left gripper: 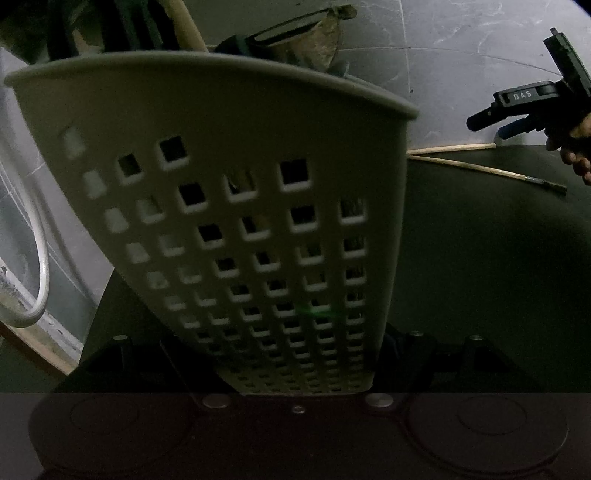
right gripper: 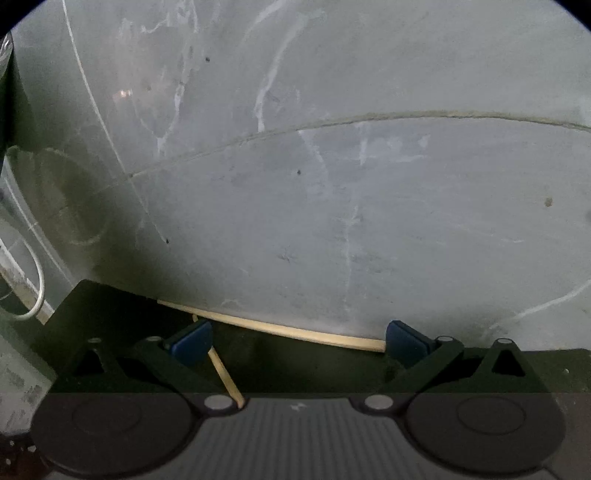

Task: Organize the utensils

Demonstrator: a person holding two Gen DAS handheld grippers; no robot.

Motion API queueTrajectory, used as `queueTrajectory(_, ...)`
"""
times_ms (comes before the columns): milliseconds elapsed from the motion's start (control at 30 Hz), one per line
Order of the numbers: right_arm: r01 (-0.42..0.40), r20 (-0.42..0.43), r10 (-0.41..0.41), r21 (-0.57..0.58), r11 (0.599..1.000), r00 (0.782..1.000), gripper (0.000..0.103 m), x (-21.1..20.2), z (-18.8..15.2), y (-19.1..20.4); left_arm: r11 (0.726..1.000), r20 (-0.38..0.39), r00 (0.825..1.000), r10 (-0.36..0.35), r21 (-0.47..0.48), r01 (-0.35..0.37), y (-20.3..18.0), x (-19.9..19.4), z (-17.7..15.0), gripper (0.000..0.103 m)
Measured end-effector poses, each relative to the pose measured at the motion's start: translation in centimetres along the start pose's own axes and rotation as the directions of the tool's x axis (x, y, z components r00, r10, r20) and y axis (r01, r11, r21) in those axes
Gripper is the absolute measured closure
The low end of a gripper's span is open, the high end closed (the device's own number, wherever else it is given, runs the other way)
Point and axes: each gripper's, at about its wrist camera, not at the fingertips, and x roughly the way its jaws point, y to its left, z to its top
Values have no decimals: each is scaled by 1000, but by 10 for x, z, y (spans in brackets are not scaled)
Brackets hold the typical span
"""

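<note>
A grey perforated utensil holder [left gripper: 236, 177] fills the left wrist view, tilted, with my left gripper [left gripper: 299, 362] shut on its lower end; the pads are hidden behind it. A wooden handle [left gripper: 186, 26], a black slotted spatula [left gripper: 280, 31] and a wooden spatula [left gripper: 317, 44] stick out of its top. Two chopsticks [left gripper: 454, 147] lie on the dark table at the right. My right gripper [left gripper: 487, 127], in a person's hand, hovers just over them. In the right wrist view the right gripper [right gripper: 299, 345] is wide open, with one chopstick [right gripper: 277, 328] lying between its blue pads [right gripper: 192, 345] and another chopstick [right gripper: 223, 373] crossing below.
The dark table [left gripper: 480, 258] ends close behind the chopsticks, with grey marble floor [right gripper: 332, 184] beyond the edge. A white cable loop [left gripper: 37, 280] hangs past the table's left side.
</note>
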Motion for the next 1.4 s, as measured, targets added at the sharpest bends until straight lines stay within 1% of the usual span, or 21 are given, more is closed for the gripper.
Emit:
queueTrajectory(133, -3, -27, 3, -16, 1000, 1000, 1, 8, 4, -3, 1000, 3, 1000, 0, 0, 0, -1, 3, 5, 22)
queueTrajectory(200, -9, -38, 9, -15, 1000, 999, 1, 11, 5, -5, 1000, 4, 1000, -1, 1, 1, 2, 0, 3, 22)
queueTrajectory(300, -26, -66, 24, -27, 999, 998, 1, 16, 5, -5, 1000, 5, 1000, -2, 2, 2, 5, -3, 0, 22)
queueTrajectory(400, -64, -105, 58, -47, 997, 993, 1, 20, 5, 1, 1000, 5, 1000, -3, 2, 3, 7, -4, 0, 22)
queueTrajectory(500, -142, -178, 124, -97, 985, 976, 1, 17, 2, 12, 1000, 8, 1000, -4, 3, 4, 7, -5, -1, 22)
queueTrajectory(567, -187, -229, 152, -140, 972, 962, 3, 14, 0, 21, 1000, 10, 1000, -5, 3, 5, 8, -5, -2, 22)
queueTrajectory(600, -193, -237, 152, -161, 968, 960, 3, 12, -1, 25, 1000, 10, 1000, -4, 4, 4, 6, -4, -2, 22)
queueTrajectory(667, -175, -223, 129, -202, 964, 966, 3, 7, 0, 30, 1000, 10, 1000, -4, 3, 4, 6, -2, -2, 22)
queueTrajectory(700, -168, -215, 123, -207, 964, 969, 3, 7, 3, 30, 1000, 10, 1000, -4, 4, 4, 6, -3, -2, 22)
queueTrajectory(833, -97, -168, 61, -213, 972, 984, 3, 11, 12, 26, 1000, 9, 1000, -4, 5, 4, 6, -1, -1, 22)
queueTrajectory(900, -57, -154, 30, -176, 983, 988, 3, 11, 16, 19, 1000, 9, 1000, -4, 4, 4, 6, -1, -1, 22)
queueTrajectory(1000, -25, -142, 10, -98, 995, 990, 3, 11, 16, 8, 1000, 11, 1000, -4, 3, 4, 6, -1, -1, 22)
queueTrajectory(1100, -10, -125, 3, -56, 998, 992, 3, 17, 15, 0, 1000, 9, 1000, -2, 3, 2, 5, -1, -2, 22)
queueTrajectory(1133, -10, -125, 3, -53, 999, 992, 0, 17, 15, -2, 1000, 7, 1000, -2, 4, 2, 4, 0, -1, 22)
queueTrajectory(1300, -84, -153, 67, -103, 991, 986, 1, 23, 13, 4, 1000, 8, 1000, -2, 4, 2, 4, 0, -1, 22)
queueTrajectory(1400, -164, -206, 133, -145, 976, 969, 1, 29, 14, 19, 1000, 8, 1000, -3, 5, 3, 4, 0, 0, 22)
